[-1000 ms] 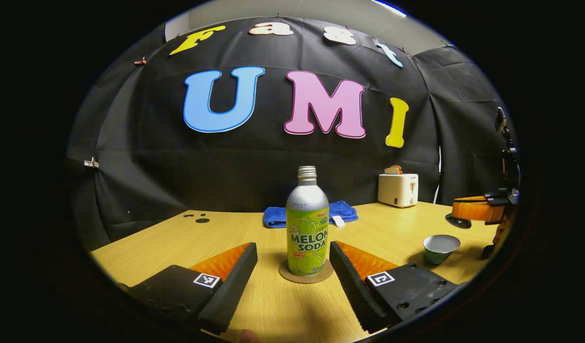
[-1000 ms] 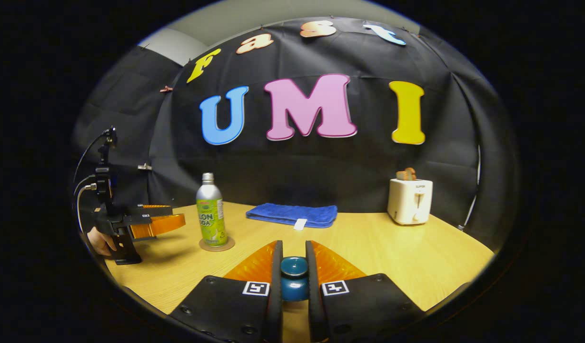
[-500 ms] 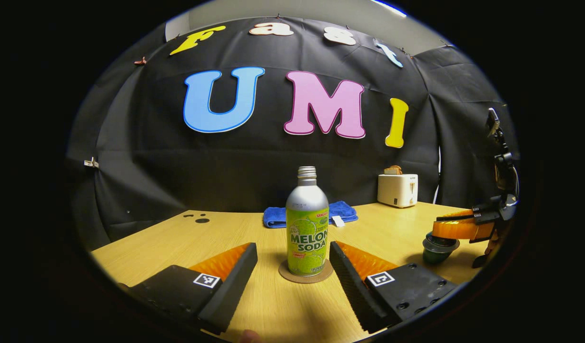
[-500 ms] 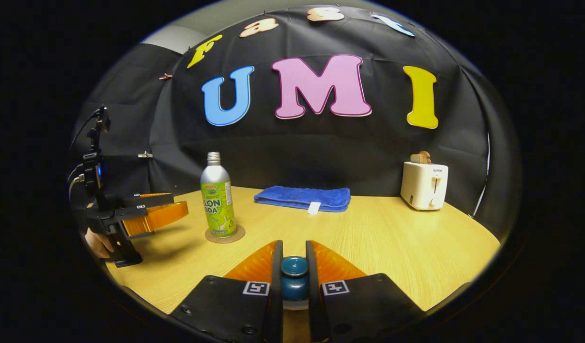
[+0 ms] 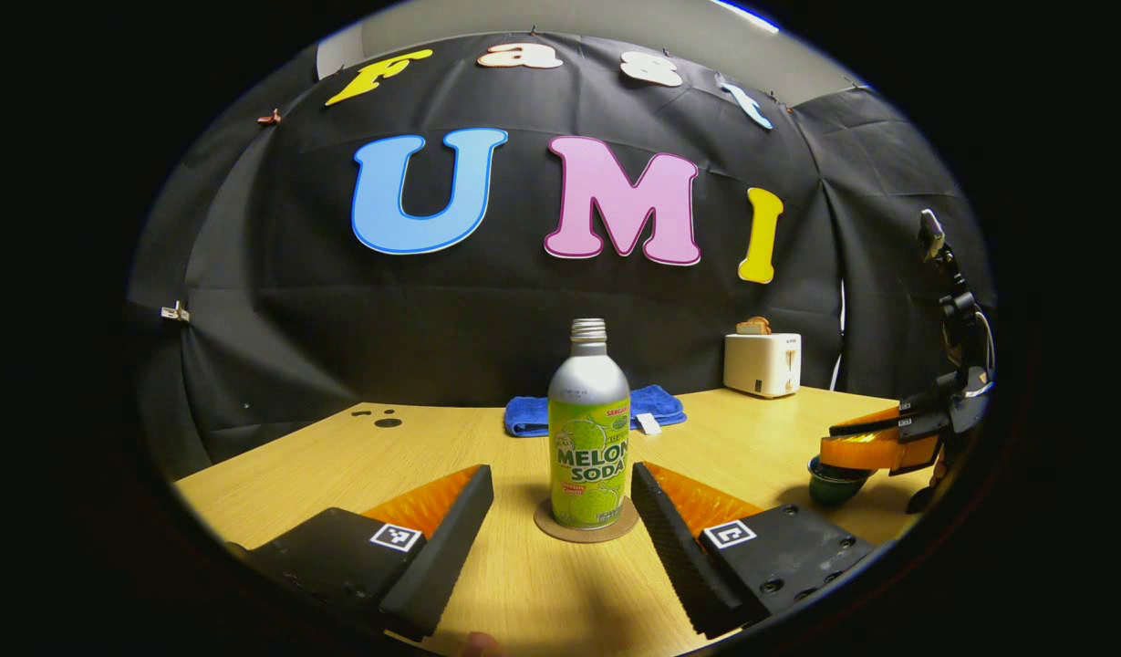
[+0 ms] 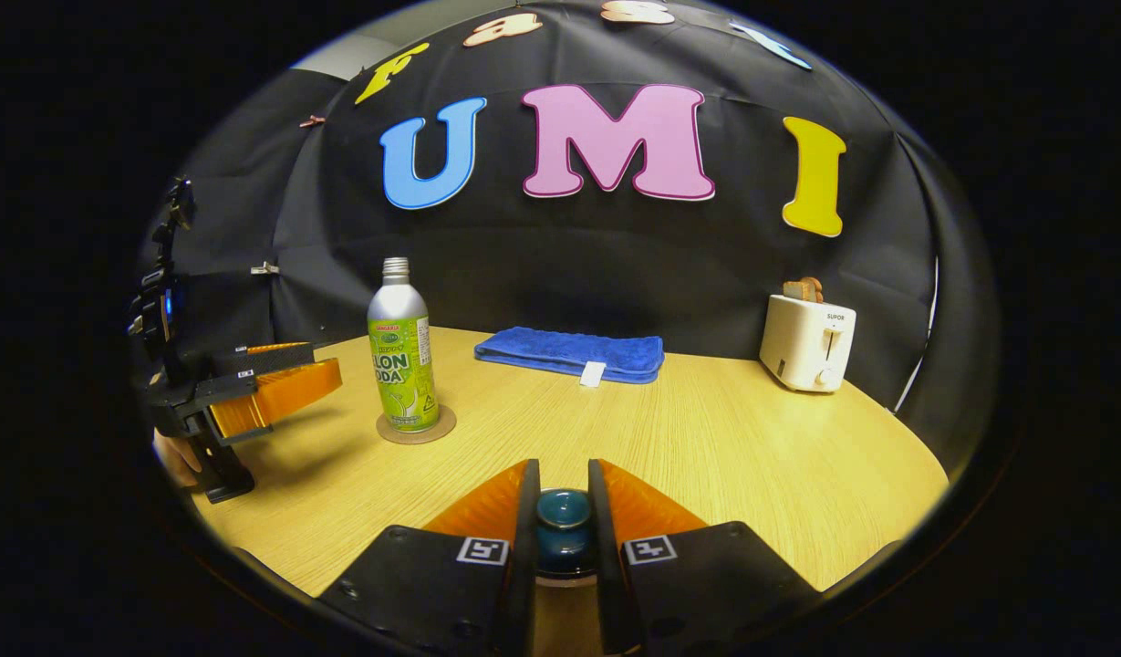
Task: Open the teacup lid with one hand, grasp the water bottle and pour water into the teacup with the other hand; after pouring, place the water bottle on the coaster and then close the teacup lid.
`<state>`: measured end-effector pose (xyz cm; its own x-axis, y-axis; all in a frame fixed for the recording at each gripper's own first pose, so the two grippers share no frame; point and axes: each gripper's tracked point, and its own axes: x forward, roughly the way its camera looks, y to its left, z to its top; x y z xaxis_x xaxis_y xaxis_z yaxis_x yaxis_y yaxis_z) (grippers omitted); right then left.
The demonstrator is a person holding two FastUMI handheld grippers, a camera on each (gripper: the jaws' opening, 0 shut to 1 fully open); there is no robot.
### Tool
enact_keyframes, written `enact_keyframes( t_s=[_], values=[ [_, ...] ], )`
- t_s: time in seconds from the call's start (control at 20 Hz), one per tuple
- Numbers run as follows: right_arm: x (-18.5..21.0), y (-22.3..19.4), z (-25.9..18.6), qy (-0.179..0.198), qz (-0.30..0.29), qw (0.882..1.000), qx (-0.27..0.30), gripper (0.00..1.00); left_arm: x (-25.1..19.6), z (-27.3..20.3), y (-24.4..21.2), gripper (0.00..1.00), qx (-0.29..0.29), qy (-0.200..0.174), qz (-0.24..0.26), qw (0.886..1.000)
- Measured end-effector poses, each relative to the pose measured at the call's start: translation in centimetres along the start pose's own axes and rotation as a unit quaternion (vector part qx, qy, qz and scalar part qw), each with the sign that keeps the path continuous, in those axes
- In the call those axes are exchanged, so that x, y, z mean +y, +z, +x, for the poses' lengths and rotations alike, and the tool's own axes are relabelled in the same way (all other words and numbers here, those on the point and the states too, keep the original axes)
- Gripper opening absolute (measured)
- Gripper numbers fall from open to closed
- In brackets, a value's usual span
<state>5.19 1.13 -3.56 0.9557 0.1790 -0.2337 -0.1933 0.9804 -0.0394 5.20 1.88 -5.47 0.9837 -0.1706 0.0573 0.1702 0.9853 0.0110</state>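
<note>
Left gripper view: left gripper (image 5: 560, 497) spread wide at the bottom of the frame, one finger on each side of the water bottle (image 5: 589, 429) and touching neither side. Bottle upright at frame centre, uncapped, on the round coaster (image 5: 586, 529) on the desk (image 5: 432, 438). At the right edge, the right gripper (image 5: 866, 447) low over the dark green teacup (image 5: 829, 485), just above the cup's rim. Behind the bottle, a folded blue towel (image 5: 533, 412); right of it, a white toaster (image 5: 762, 362) with bread in its slot.

Right gripper view: right gripper (image 6: 562, 520) narrow at bottom centre, both fingers pressing the blue knob of the teacup lid (image 6: 563, 522). Whether the lid sits fully on the cup: cannot tell, hidden by the fingers. Water bottle (image 6: 400, 349) on the coaster (image 6: 416, 429) in the left half of the frame. Left gripper (image 6: 273, 388) at the left edge, pointing toward the bottle but apart from it, part of a hand (image 6: 172, 456) below it. Blue towel (image 6: 569, 354) at centre rear, toaster (image 6: 807, 342) at right, all on the desk (image 6: 752, 456).
</note>
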Motion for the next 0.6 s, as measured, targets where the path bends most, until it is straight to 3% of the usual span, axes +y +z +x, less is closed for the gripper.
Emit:
enact_keyframes(
  t_s=[0.1, 0.2, 0.35, 0.4, 0.6],
  values=[
    [-0.3, 0.2, -0.4, -0.004, 0.003, 1.0, -0.006, 0.43, 0.3, -0.2, 0.0, 0.96, 0.0, 0.01, 0.0, 1.0],
    [-0.5, 0.7, -0.9, -0.007, 0.006, 1.0, -0.025, 0.63, 0.3, -0.5, 0.0, 0.96, 0.001, 0.016, -0.001, 1.0],
    [-0.9, 1.8, -2.0, -0.02, 0.006, 0.997, -0.068, 0.84, 0.1, -1.3, 0.1, 0.96, 0.001, 0.025, -0.001, 1.0],
    [-1.1, 2.1, -2.4, -0.027, 0.008, 0.996, -0.079, 0.98, 0.0, -1.6, 0.0, 0.96, 0.001, 0.025, -0.001, 1.0],
    [-1.2, 2.9, -3.6, -0.035, 0.012, 0.993, -0.112, 1.0, -1.2, -2.9, 0.1, 0.96, 0.0, 0.024, -0.001, 1.0]
  ],
)
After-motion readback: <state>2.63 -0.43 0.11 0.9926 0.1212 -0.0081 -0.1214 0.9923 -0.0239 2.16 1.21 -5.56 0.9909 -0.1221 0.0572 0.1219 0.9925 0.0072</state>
